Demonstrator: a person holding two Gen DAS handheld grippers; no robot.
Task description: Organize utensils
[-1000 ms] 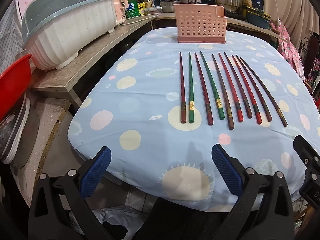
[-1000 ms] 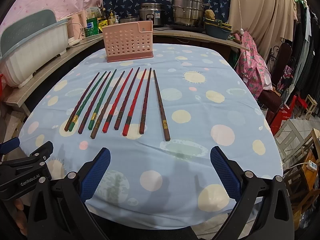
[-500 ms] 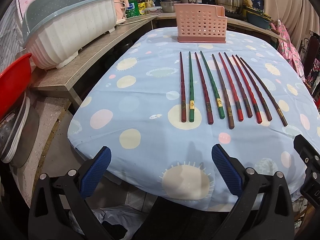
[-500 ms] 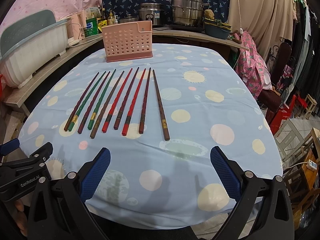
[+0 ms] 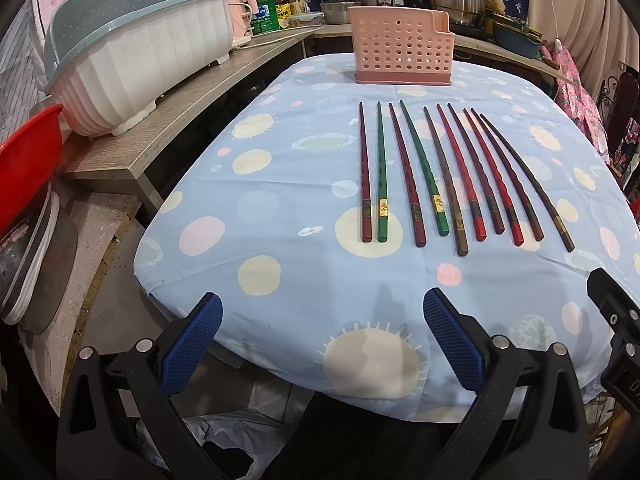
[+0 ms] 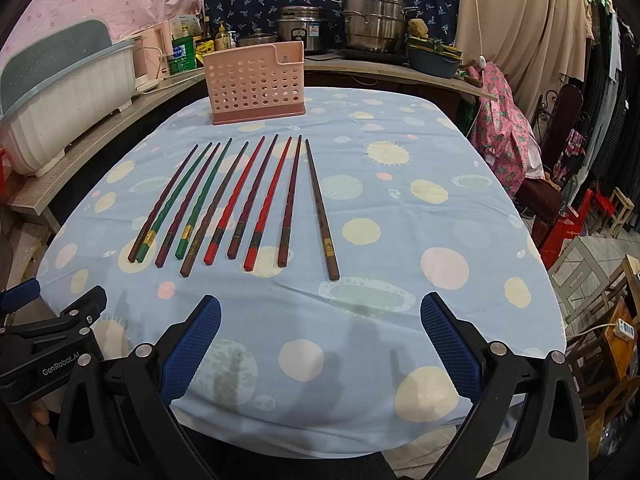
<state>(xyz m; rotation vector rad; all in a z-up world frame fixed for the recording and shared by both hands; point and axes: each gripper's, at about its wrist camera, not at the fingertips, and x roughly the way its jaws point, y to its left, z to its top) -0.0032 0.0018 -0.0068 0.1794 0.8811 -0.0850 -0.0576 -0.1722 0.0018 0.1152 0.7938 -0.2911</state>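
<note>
I've got both tools spread wide, nothing held: left tool (image 5: 320, 332), right tool (image 6: 320, 334) at near worktop (image 6: 440, 208) edge. Ten chopsticks (image 6: 236, 200) lie mid-worktop, pink holder (image 6: 256, 84) upright at far end.

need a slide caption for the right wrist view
Open right tool faces ten chopsticks laid before a pink basket.
</note>
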